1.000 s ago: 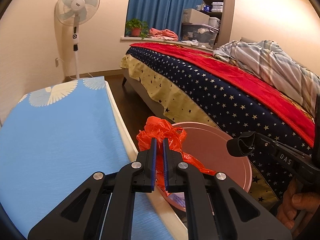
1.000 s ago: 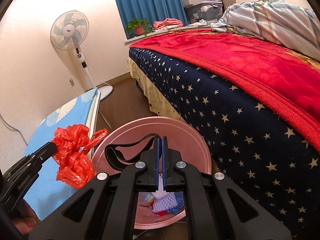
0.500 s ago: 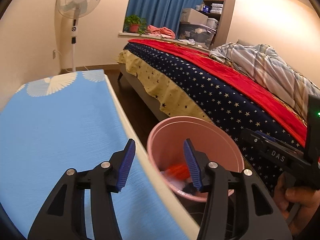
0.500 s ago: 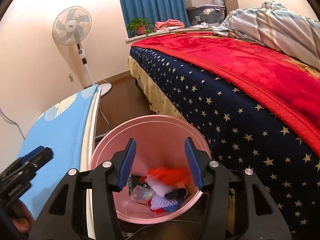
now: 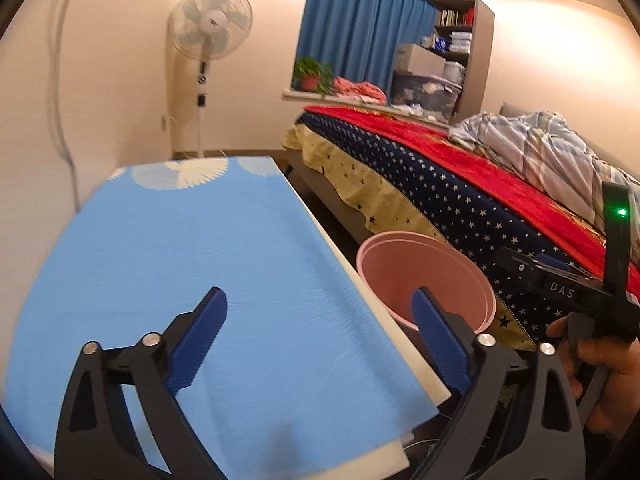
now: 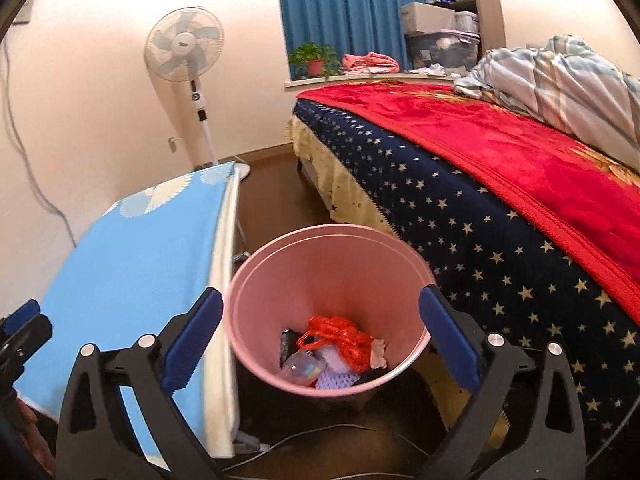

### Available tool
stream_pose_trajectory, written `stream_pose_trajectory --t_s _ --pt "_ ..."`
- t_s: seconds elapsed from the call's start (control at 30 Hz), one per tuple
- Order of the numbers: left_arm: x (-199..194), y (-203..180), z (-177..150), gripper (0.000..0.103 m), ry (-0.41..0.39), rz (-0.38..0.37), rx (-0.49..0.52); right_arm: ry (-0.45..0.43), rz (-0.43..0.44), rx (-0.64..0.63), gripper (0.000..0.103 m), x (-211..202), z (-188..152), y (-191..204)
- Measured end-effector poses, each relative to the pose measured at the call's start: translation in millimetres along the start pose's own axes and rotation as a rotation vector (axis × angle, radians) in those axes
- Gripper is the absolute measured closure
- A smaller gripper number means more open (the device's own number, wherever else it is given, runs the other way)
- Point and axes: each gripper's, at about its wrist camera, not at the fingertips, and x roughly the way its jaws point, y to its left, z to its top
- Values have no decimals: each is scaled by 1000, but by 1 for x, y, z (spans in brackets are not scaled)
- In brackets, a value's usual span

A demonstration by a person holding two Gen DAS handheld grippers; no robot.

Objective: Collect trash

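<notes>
Right wrist view: right gripper (image 6: 320,332) jaws just spread wide, nothing between them, above pink bin (image 6: 256,344) holding red plastic bag (image 6: 340,338). Left gripper (image 5: 320,332) likewise released, empty, over blue table cover (image 5: 180,248).

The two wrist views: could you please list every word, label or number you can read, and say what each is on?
"DAS": white letters on the black right gripper, seen in the left wrist view.
Dark logo at the hub of the white standing fan: too small to read.
Spines on the wooden bookshelf: blurred, unreadable.
Nothing else legible.
</notes>
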Motion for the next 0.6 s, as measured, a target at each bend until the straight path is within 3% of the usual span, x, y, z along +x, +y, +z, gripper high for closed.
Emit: stream_pose_trajectory --t_s 0.17,0.33,0.6 --pt "-31 10 -11 8 -21 83 -2 -15 28 -88 5 -26 -13 30" --pt "-57 25 -18 8 -56 129 -79 -58 34 -140 5 -52 -25 54" --pt "-65 26 -31 8 -57 213 -96 -64 35 -168 5 -68 -39 74"
